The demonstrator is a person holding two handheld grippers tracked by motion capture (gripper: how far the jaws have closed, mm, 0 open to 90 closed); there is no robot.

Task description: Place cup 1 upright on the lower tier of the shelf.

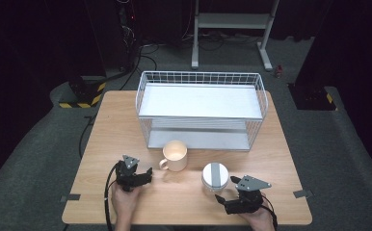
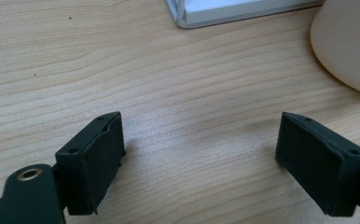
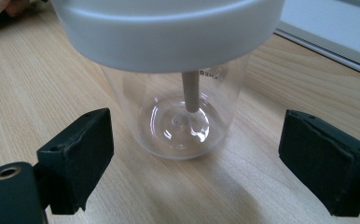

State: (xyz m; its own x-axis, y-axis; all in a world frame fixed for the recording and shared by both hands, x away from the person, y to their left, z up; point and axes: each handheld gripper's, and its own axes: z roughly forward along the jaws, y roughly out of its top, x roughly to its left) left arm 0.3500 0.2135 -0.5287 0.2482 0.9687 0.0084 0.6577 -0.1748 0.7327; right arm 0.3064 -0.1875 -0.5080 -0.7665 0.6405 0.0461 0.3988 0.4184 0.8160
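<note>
A cream mug (image 1: 175,156) stands upright on the wooden table (image 1: 107,139), in front of the wire basket; its side shows in the left gripper view (image 2: 346,46). To its right stands a clear jar with a white lid (image 1: 215,176), also close up in the right gripper view (image 3: 178,112). My left gripper (image 1: 145,176) rests left of the mug, open with only bare table between its jaws (image 2: 199,158). My right gripper (image 1: 226,193) sits just in front of the jar, open (image 3: 194,163), the jar a little beyond its pads, untouched.
A white wire basket with two shelves (image 1: 201,110) stands at the back middle of the table; its base corner shows in the left gripper view (image 2: 225,11). A metal stand (image 1: 232,29) and cables lie on the floor behind. The table's edges are near both hands.
</note>
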